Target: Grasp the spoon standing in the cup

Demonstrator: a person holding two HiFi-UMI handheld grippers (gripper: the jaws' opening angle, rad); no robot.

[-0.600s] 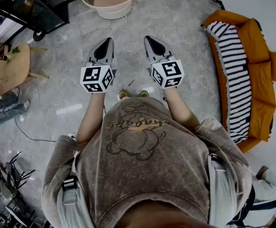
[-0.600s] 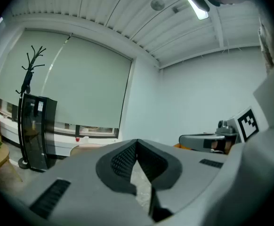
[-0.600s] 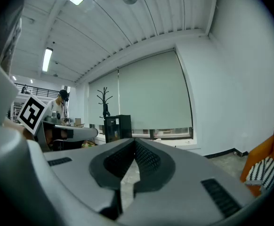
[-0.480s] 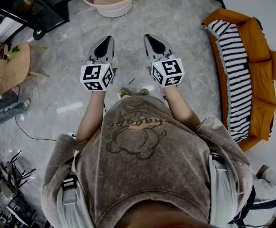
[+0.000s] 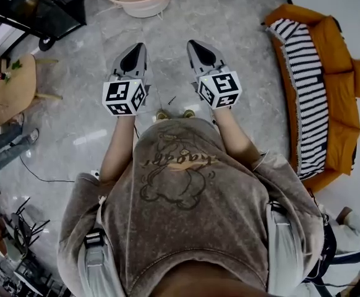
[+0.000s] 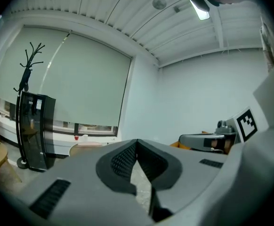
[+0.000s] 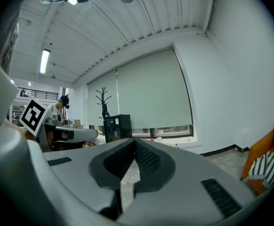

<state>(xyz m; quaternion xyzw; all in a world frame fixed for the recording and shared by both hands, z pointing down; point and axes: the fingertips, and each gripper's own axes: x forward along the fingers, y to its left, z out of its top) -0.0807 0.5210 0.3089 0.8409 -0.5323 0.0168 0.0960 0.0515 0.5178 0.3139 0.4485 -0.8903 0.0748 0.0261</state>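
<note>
Left tool (image 5: pixel 138 46) and right tool (image 5: pixel 192 43) were shut, empty, held level side by side over the floor (image 5: pixel 229 17). I judged this a carrying posture, as I saw neither spoon nor cup.

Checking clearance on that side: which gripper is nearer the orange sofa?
The right gripper, at the head view's right; the left gripper is farther from the sofa.

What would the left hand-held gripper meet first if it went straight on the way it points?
Probably the round beige table, which lies roughly ahead of the left hand-held gripper across bare floor; depth is unclear, so it might pass beside it.
</note>
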